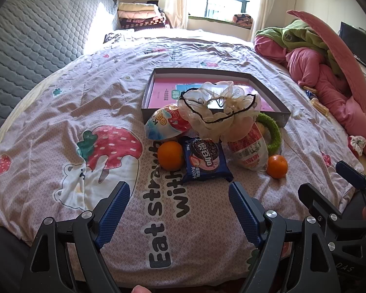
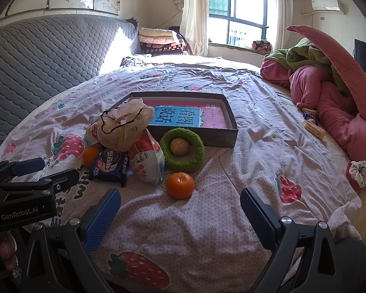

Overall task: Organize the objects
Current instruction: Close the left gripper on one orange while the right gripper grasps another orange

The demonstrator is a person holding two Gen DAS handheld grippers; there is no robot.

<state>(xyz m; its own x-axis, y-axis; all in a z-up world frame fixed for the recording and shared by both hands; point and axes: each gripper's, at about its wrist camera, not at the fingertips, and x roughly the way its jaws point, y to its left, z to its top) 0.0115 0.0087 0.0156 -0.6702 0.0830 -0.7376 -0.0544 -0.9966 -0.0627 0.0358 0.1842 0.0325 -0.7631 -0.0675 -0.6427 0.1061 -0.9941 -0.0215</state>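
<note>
Bed quilt (image 2: 231,219) near edge: snacks, oranges (image 2: 180,185) piled w/ cookie pack (image 1: 205,161) in front of box (image 2: 231,131), nothing sorted yet; left claw (image 1: 179,210) & right claw (image 2: 180,217) both open, empty.

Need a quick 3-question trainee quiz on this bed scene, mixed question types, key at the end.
1. True or false: the left claw and the right claw are both open and hold nothing.
2. Multiple choice: what sits inside the green fuzzy ring? A) an orange B) a tan round ball C) a cookie pack
3. Fill in: the shallow grey box holds a pink and blue ____, seen at.

Key
1. True. Both sets of pads are spread wide over the strawberry-print bedsheet, short of the pile.
2. B. The tan ball lies in the ring's hole; the nearest orange rests on the sheet in front of the ring.
3. Book.
</note>
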